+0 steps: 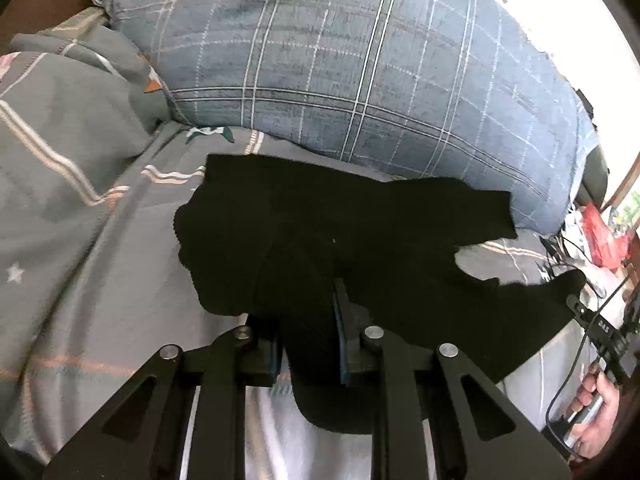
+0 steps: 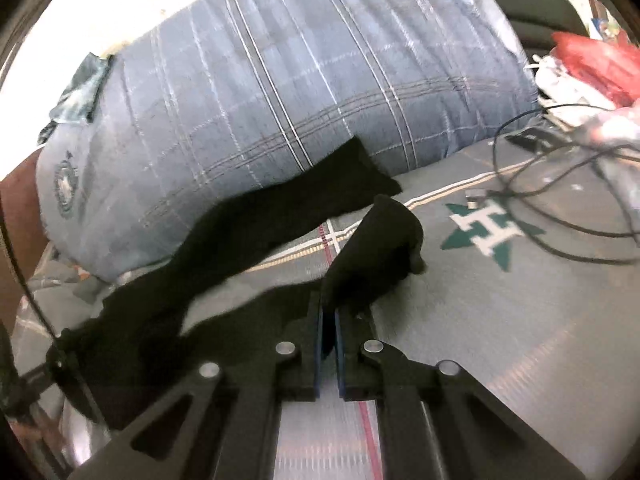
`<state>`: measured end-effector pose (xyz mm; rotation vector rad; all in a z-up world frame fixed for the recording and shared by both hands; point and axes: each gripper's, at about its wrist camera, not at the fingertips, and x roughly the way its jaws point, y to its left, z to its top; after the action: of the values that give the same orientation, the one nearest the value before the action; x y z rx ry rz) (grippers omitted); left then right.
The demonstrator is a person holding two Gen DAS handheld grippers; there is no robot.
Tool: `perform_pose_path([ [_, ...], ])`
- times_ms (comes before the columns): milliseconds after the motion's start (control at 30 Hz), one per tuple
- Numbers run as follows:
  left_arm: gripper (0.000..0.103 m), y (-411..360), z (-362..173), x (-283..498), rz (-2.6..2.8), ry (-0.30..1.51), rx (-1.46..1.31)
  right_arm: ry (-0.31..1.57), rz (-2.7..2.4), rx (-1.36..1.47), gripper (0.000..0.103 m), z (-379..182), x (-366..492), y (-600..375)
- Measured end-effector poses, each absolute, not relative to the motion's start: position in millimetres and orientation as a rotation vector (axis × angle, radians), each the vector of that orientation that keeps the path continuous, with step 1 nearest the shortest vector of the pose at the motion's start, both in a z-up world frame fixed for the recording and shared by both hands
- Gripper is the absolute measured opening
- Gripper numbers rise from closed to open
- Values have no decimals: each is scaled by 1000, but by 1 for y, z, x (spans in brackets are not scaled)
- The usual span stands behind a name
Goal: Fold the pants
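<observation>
We find the black pants (image 1: 340, 232) spread across the grey bedspread (image 1: 80, 208), their far edge against the blue plaid pillow (image 1: 360, 80). The left gripper (image 1: 306, 340) pinches a thick fold of them; the right gripper (image 2: 329, 328) is clamped on a thinner end. We recommend raising both ends evenly, keeping the cloth taut, and clearing the cables (image 2: 560, 184) near the bed's right edge.

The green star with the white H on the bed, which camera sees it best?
The right wrist view. There the green star lies whole and unhidden on the grey bedsheet, right of the black pants. The left wrist view does not show it; only a green scrap peeks out beside the blue pillow.
</observation>
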<state>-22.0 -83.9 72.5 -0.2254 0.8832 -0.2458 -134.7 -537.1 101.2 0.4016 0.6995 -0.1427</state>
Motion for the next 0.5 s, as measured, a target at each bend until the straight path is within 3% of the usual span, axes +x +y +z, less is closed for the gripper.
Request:
perform_pose_path([
  [333, 18, -49, 32, -68, -207, 1002, -216, 922, -186, 394, 4, 68, -197, -529],
  [433, 23, -47, 26, -73, -183, 1003, -224, 979, -258, 401, 15, 57, -202, -533],
  [500, 32, -42, 28, -77, -172, 998, -228, 967, -294, 406, 24, 61, -207, -539],
])
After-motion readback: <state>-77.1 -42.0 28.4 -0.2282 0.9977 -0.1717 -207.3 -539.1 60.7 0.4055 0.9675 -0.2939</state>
